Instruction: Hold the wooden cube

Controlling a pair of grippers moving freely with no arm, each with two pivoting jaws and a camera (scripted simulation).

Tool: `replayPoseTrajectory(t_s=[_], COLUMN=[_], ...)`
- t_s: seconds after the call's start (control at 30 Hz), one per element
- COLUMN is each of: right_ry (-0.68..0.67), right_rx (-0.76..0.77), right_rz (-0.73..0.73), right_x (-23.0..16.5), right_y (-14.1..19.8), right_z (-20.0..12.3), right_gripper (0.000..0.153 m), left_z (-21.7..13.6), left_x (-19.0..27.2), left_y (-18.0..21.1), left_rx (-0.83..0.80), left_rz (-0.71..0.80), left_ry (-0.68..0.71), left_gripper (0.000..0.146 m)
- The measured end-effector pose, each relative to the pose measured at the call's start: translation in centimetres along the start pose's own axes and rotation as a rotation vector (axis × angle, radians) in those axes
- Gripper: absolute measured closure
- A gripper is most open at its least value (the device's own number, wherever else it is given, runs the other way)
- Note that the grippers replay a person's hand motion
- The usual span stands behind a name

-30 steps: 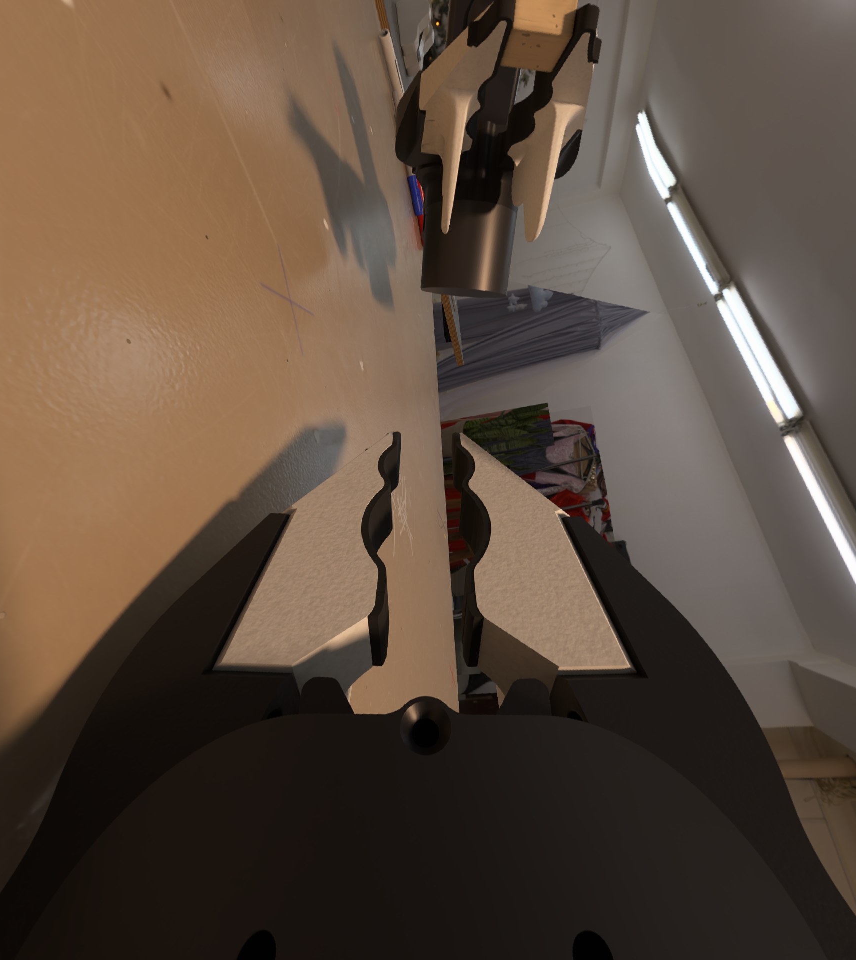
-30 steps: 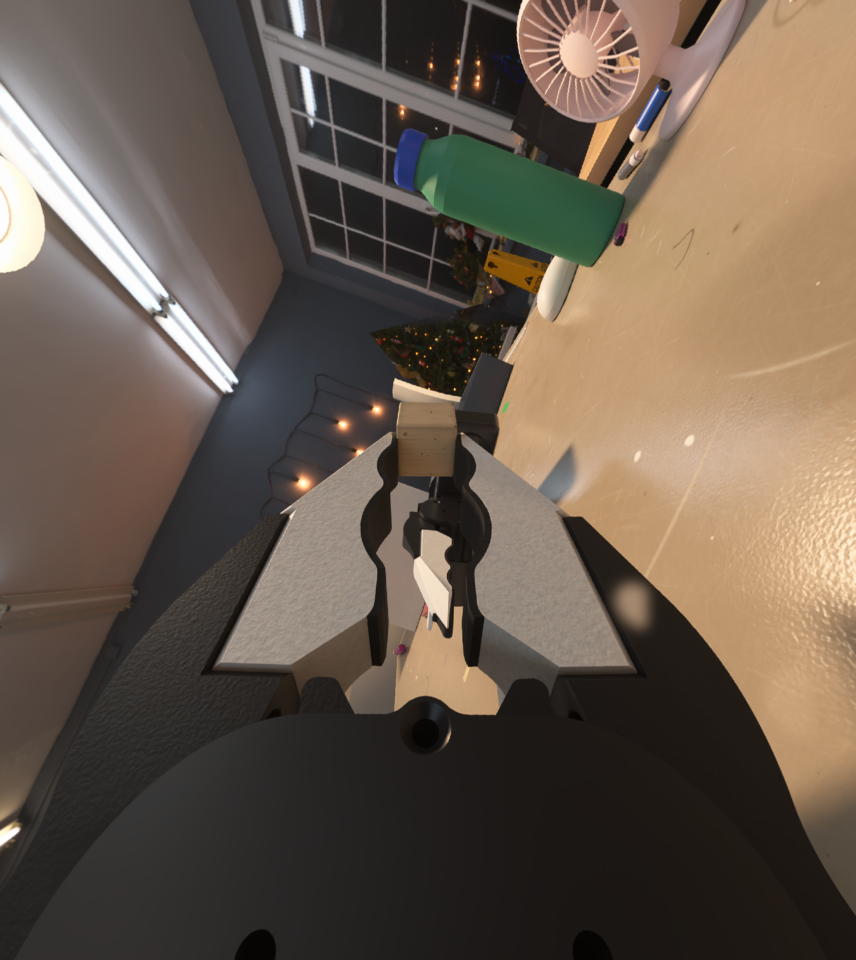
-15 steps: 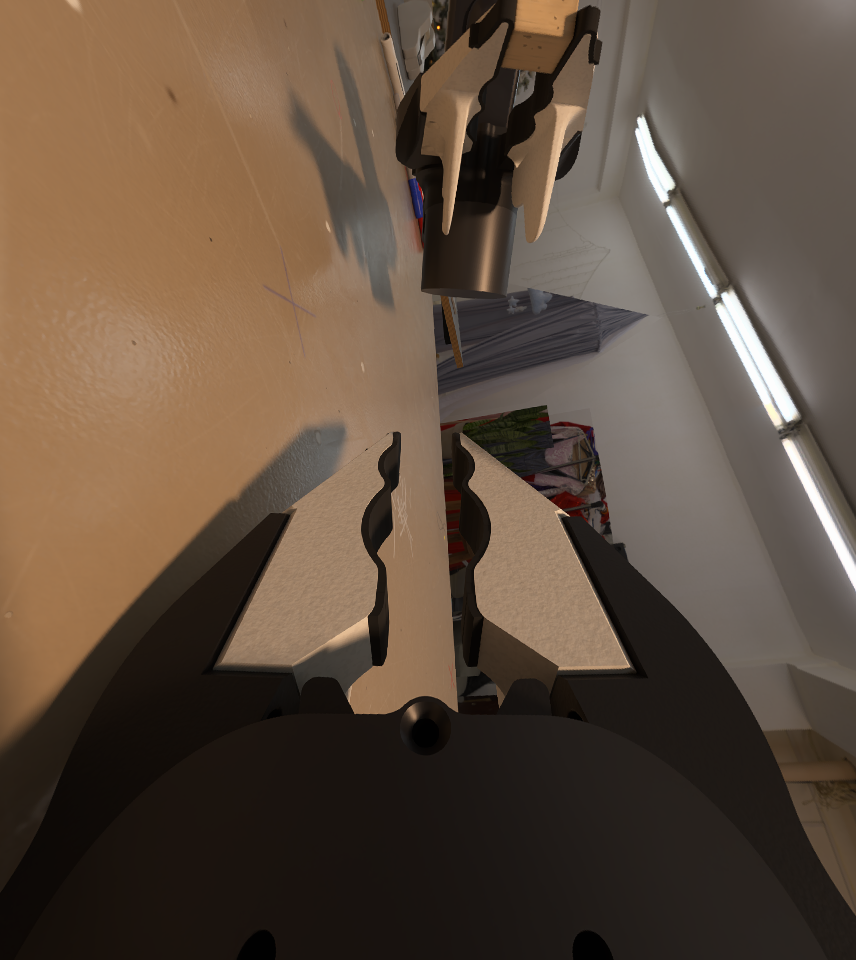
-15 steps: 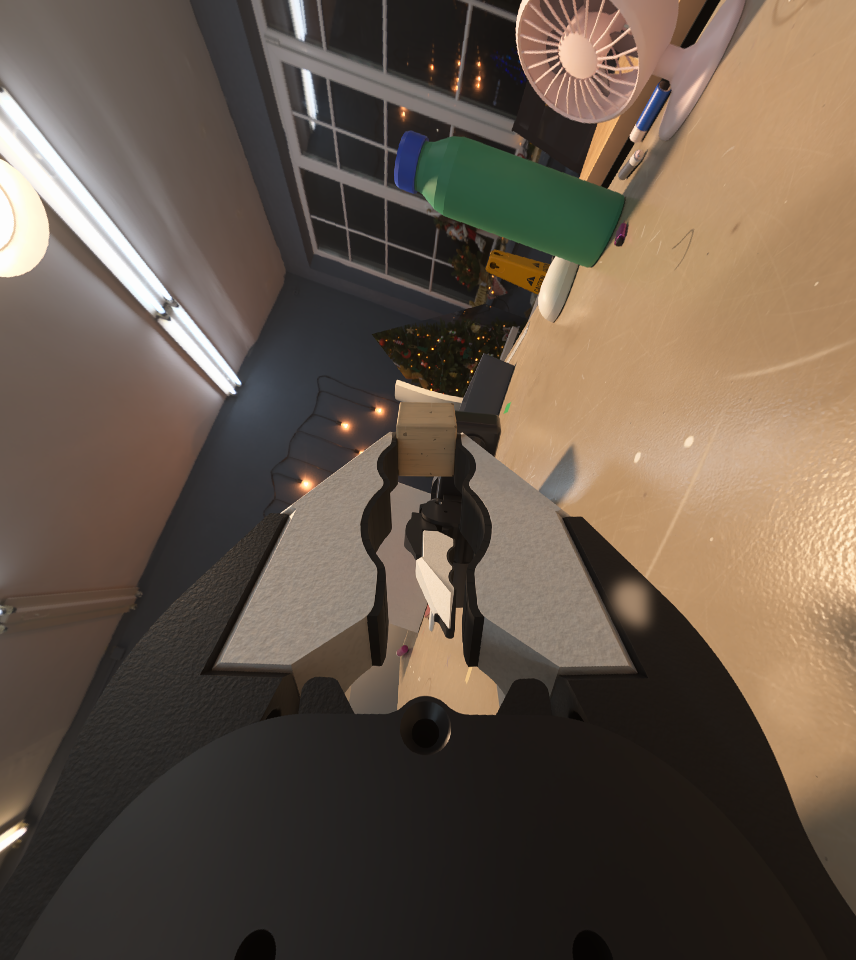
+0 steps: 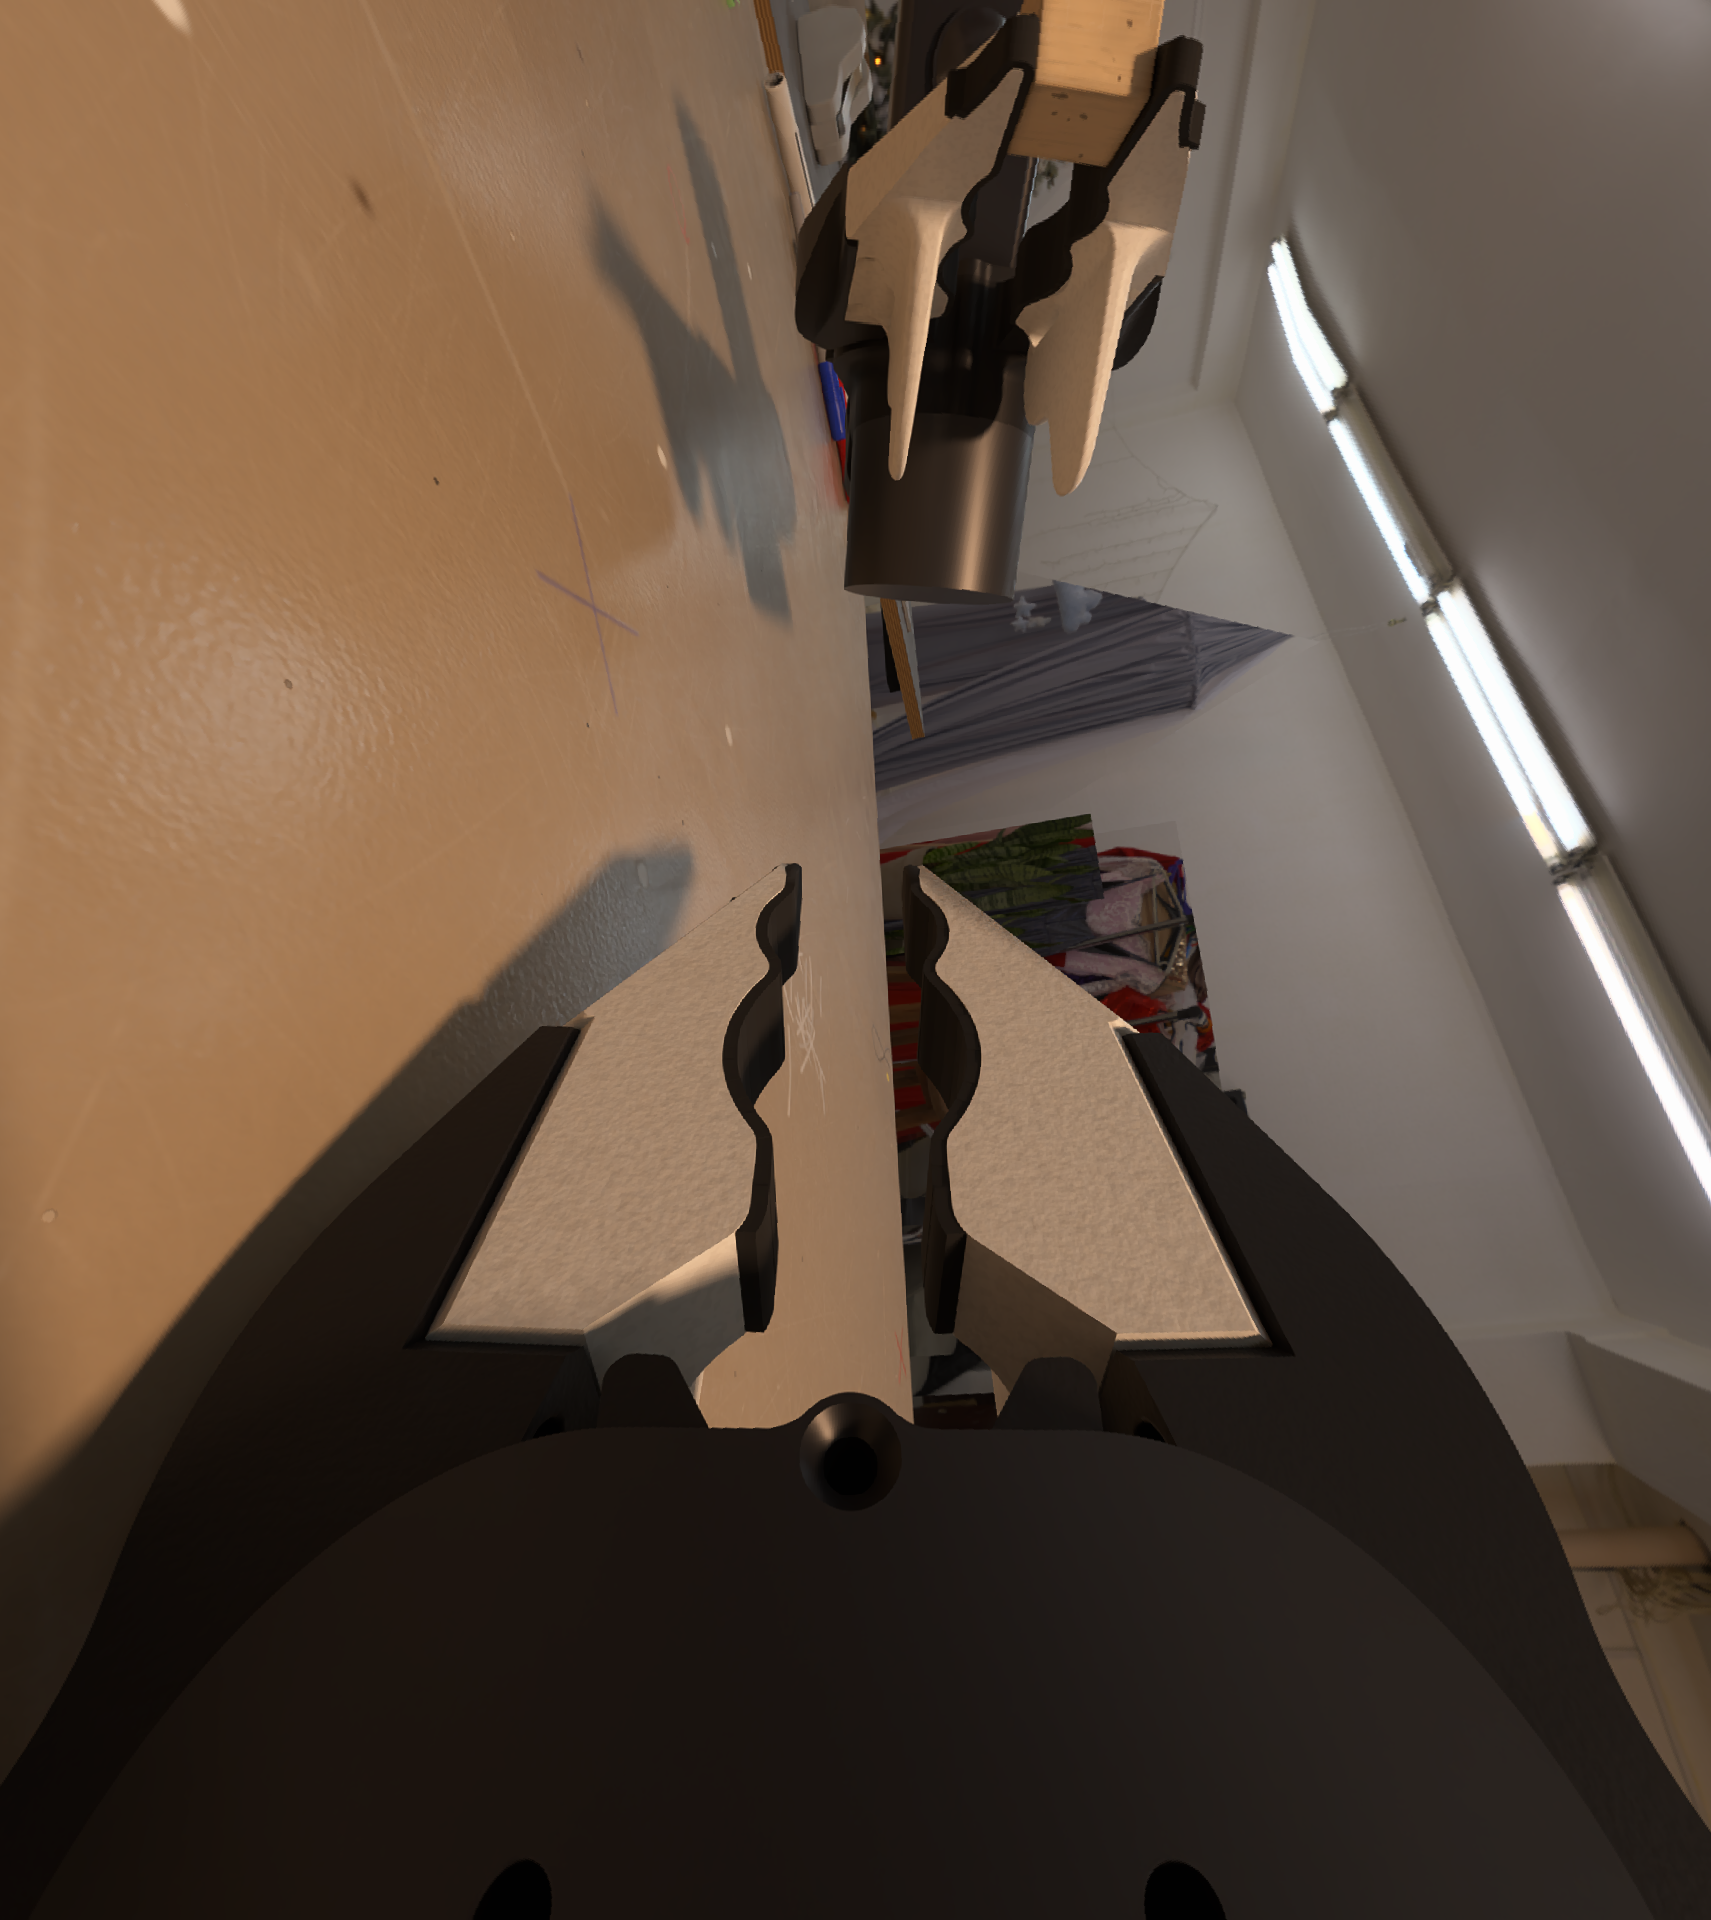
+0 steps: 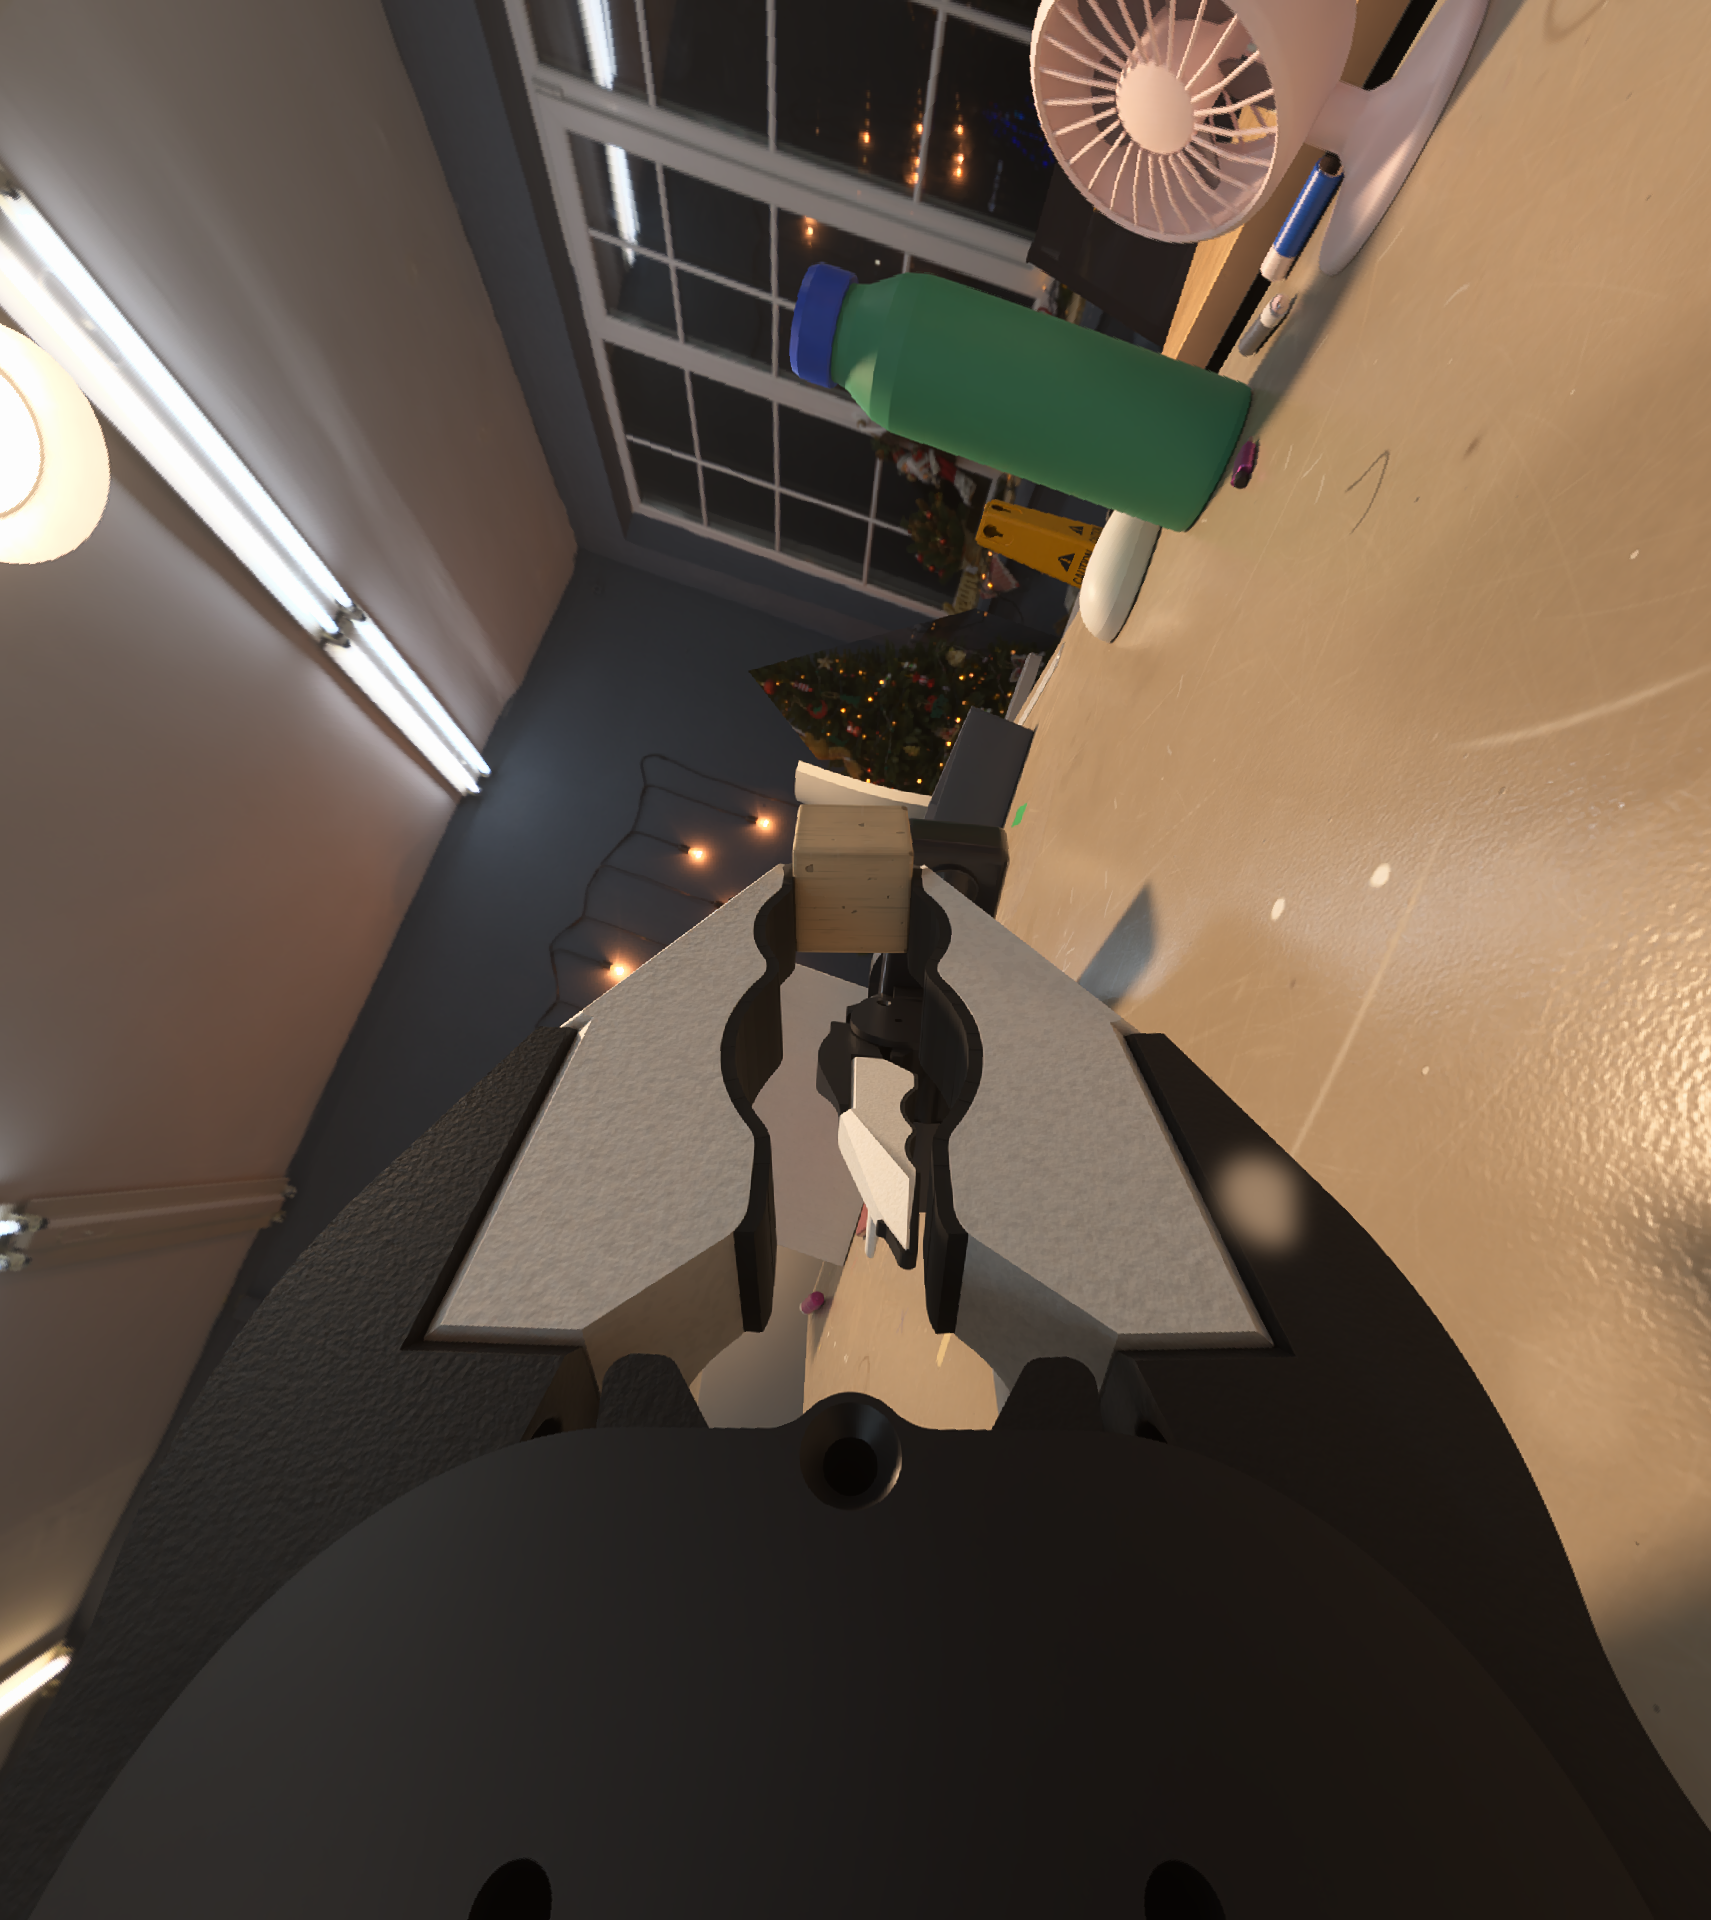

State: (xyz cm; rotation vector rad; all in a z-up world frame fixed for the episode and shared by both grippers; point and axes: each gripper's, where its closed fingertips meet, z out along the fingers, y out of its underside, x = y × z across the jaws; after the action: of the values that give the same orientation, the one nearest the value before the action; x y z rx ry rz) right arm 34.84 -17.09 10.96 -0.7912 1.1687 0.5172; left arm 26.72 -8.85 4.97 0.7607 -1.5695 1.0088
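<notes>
Grasp looks achieved: right gripper (image 6: 851, 899) pinches the wooden cube (image 6: 851, 878) at its fingertips, clear of the tabletop (image 6: 1453, 935). Left gripper (image 5: 856, 904) hangs empty, narrowly parted; only holding remains.

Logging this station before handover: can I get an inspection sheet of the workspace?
Surface: tan tabletop, scratched.
Job's things: wooden cube clamped at the right gripper fingertips, off the table.
Clutter: green bottle with blue cap, pink fan, markers, a white object.
Grippers: right shut on cube; left gripper holds nothing, narrow gap.
Cables: nothing seen.
Surroundings: window, ceiling lights.
</notes>
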Motion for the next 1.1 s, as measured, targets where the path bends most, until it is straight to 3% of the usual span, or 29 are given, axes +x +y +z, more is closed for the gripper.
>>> replayPoseTrajectory(t_s=[1.1], right_ry=[-0.031], right_rx=[0.011], right_rz=[0.021], right_x=[0.2], right_y=[-0.7], right_z=[1.0], right_gripper=[0.132], left_z=[-1.7], left_x=[0.7], left_y=[-0.6], left_rx=[0.063], left_rz=[0.01], left_ry=[0.031], left_gripper=[0.127])
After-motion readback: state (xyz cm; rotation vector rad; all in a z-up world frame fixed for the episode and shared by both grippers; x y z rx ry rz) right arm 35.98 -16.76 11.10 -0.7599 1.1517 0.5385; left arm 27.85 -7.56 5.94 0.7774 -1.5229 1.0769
